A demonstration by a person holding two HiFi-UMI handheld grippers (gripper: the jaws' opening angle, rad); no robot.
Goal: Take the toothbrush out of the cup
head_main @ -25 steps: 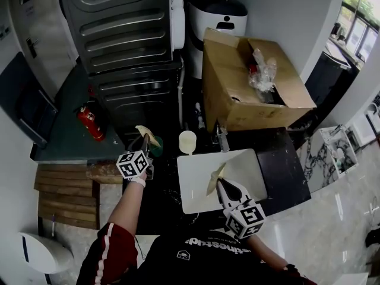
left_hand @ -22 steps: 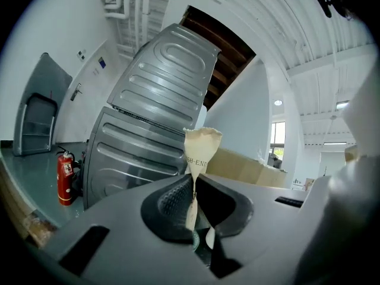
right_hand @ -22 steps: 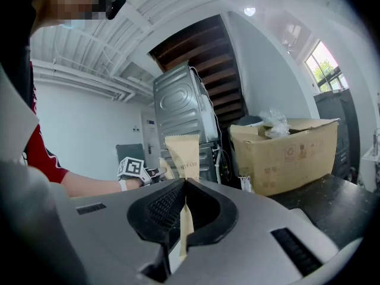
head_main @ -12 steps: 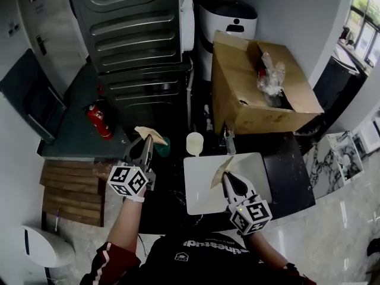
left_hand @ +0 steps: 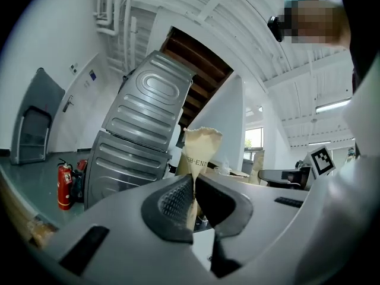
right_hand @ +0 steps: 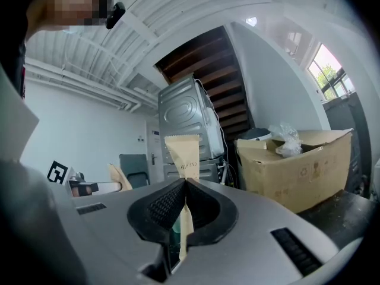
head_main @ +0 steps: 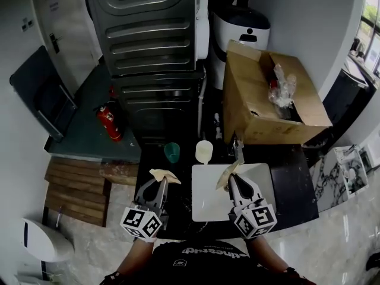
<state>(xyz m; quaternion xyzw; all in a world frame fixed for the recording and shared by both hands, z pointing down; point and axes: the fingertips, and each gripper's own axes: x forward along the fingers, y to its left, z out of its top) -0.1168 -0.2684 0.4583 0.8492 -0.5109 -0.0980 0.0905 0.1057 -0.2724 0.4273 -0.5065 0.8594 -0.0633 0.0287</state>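
Observation:
A cream paper toothbrush packet (head_main: pixel 164 176) is pinched in my left gripper (head_main: pixel 161 181), clear of the green cup (head_main: pixel 171 152) standing farther back on the dark counter. In the left gripper view the printed packet (left_hand: pixel 200 149) stands up from between the shut jaws of that gripper (left_hand: pixel 193 187). My right gripper (head_main: pixel 232 179) is shut on a second cream packet (head_main: pixel 226 174) over the white basin (head_main: pixel 205 206). The right gripper view shows this packet (right_hand: pixel 183 152) upright in the gripper (right_hand: pixel 185 186). A cream cup (head_main: pixel 204 151) stands beside the green one.
A faucet (head_main: pixel 238 150) stands at the basin's far edge. An open cardboard box (head_main: pixel 270 103) sits at the back right, a grey ribbed machine (head_main: pixel 151 46) behind the counter, and a red fire extinguisher (head_main: pixel 109 122) on the floor to the left.
My left gripper has drawn its packet away from the green cup toward me and upward. The right gripper has risen a little with its packet.

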